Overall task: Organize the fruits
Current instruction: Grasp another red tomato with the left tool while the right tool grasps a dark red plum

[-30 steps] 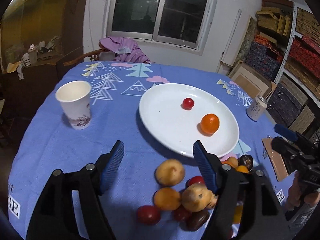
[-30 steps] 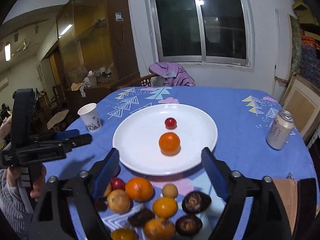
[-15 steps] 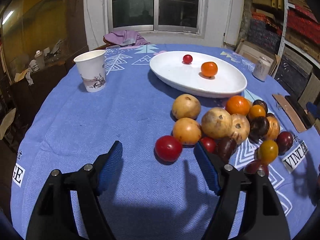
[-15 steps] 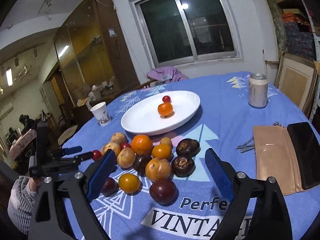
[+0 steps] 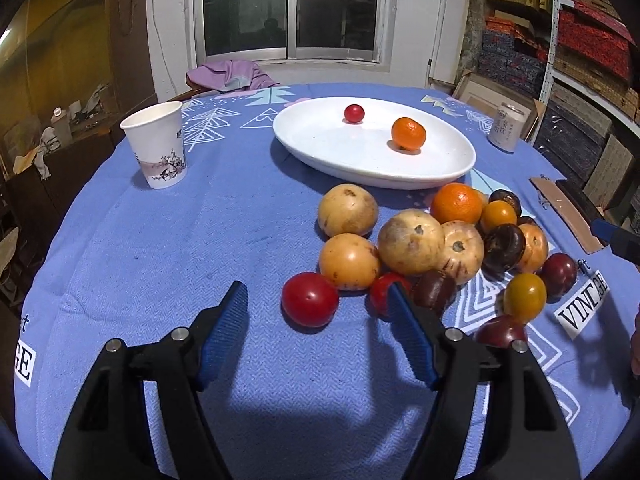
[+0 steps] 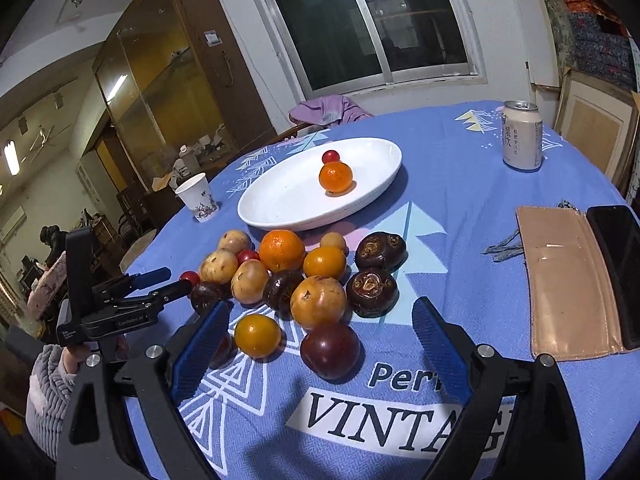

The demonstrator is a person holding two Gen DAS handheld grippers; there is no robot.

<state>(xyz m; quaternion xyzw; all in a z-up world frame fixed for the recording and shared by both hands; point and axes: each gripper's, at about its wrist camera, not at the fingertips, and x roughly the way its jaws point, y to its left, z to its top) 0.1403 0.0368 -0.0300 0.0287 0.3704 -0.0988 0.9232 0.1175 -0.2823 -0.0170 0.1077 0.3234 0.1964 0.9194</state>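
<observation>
Your left gripper [image 5: 316, 318] is spread wide and holds nothing, and the small glossy red tomato [image 5: 310, 299] sits just ahead of it, in line with the gap and a little nearer the right-hand pad. Your right gripper [image 6: 320, 340] is likewise released and empty, with the dark purple round plum [image 6: 330, 350] just ahead between its pads and a small yellow-orange fruit [image 6: 257, 335] close to its left pad. Beyond both lies the rest of the loose fruit heap, and farther ahead the shallow white oval plate [image 5: 320, 148], already carrying a small orange mandarin [image 5: 408, 133] and a tiny red cherry tomato [image 5: 354, 113]. Judge these fruits as light, round, smooth-skinned and soft enough to bruise or split: take each across its widest middle, close gently, and expect it to roll if nudged off-centre. The pile is tight, with fruits touching, so a pad may shove a neighbour. To the left of your left gripper the blue patterned cloth on the bench [image 5: 140, 248] gives open room, with a white paper cup [image 5: 157, 145] far ahead on that side. To the right of your right gripper lie a tan wallet [image 6: 568, 280] and a black phone [image 6: 618, 268], with a pale drink can [image 6: 522, 136] beyond.
</observation>
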